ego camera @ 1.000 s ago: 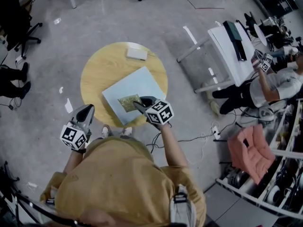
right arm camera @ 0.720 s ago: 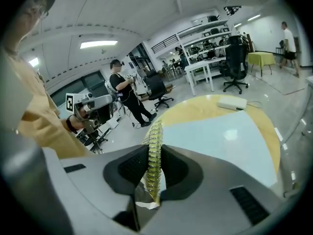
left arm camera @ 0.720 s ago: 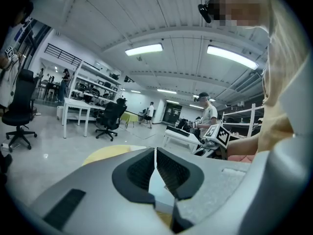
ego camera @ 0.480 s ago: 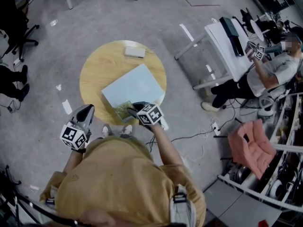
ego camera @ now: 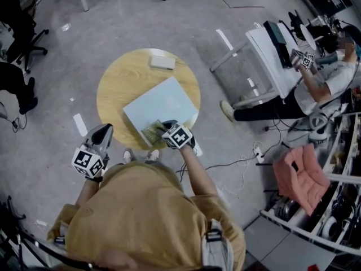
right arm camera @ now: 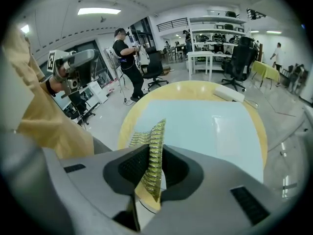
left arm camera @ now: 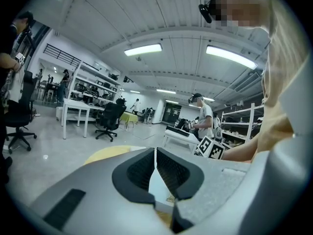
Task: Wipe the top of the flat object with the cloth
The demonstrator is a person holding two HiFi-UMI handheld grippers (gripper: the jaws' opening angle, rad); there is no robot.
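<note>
Cloth [right arm camera: 152, 146], yellow-green and ribbed, is pinched between the closed jaws of the right gripper [ego camera: 167, 127] at the near corner of the pale blue panel [ego camera: 163, 103], which is laid on the round table [ego camera: 121, 75]. The left gripper [ego camera: 104, 131] is held just off the table's edge, its jaws brought together on nothing.

A round wooden table [ego camera: 121, 83] stands on a grey concrete floor [ego camera: 67, 61], a small white box [ego camera: 161, 62] near its far edge; at right, a seated person [ego camera: 330, 83] in a white top, legs outstretched, beside a white desk [ego camera: 271, 52]; a pink cushion [ego camera: 299, 176] lies near shelving [ego camera: 333, 224]; cables [ego camera: 225, 165] trail over the floor; a black office chair [ego camera: 28, 35] stands at left; strip lights [left arm camera: 143, 49] glow overhead.
</note>
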